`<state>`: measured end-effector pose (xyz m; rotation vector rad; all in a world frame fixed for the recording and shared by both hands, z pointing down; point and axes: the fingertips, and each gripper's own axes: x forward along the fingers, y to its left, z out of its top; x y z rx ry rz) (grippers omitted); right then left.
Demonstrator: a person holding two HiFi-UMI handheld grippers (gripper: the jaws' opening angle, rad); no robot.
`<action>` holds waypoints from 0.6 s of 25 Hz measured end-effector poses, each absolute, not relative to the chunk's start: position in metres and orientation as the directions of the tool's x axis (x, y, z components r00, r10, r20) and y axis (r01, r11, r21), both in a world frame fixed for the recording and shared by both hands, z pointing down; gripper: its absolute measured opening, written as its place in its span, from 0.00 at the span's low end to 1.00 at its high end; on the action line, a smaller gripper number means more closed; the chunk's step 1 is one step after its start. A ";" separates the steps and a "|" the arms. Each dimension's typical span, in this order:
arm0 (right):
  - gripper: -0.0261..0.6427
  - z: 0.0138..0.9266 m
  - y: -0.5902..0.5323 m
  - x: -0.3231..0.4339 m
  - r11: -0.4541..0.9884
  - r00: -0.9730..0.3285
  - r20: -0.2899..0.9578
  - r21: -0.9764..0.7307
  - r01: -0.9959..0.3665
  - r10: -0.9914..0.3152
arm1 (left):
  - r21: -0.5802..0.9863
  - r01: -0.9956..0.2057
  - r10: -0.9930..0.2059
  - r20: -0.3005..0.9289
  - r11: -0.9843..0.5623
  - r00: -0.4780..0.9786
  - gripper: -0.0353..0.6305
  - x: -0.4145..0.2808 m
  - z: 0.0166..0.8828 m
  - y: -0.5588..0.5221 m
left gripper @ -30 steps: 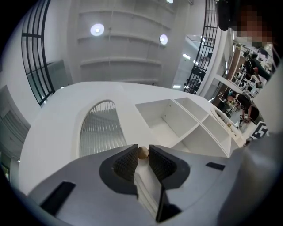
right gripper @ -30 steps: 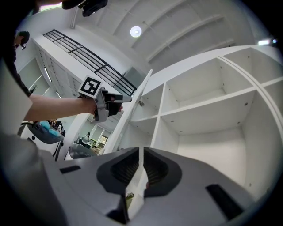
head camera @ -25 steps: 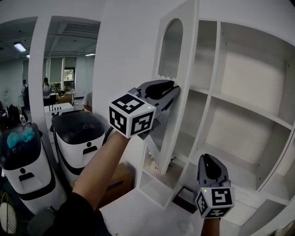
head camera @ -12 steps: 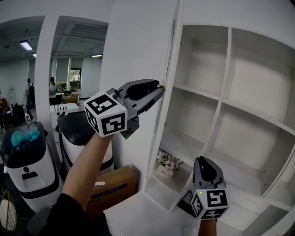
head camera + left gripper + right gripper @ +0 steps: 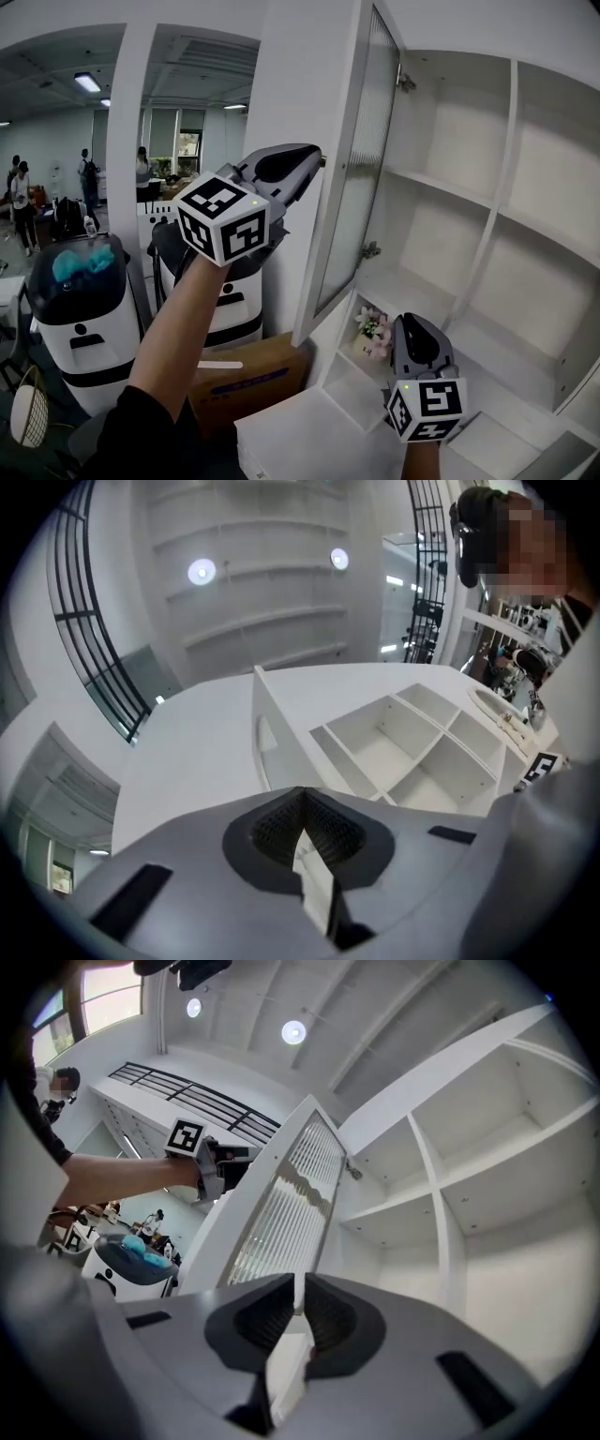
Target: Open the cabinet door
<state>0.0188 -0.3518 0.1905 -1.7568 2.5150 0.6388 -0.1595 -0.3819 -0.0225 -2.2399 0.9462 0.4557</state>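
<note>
At the white cabinet (image 5: 450, 122), the cabinet door (image 5: 354, 178) with its ribbed glass stands swung wide to the left, well off the shelves. The left gripper (image 5: 315, 159) is raised with its tip just beside the door's outer edge, and its jaws have just closed together on nothing. Low in front of the shelves, the right gripper (image 5: 418, 324) points up, jaws close together and empty.
</note>
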 end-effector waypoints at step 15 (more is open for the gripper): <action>0.10 0.201 -0.349 0.025 0.306 -0.378 -0.234 0.293 -0.906 -0.896 | -0.320 -0.904 -0.717 -0.554 -0.285 0.422 0.06 -0.203 0.077 -0.371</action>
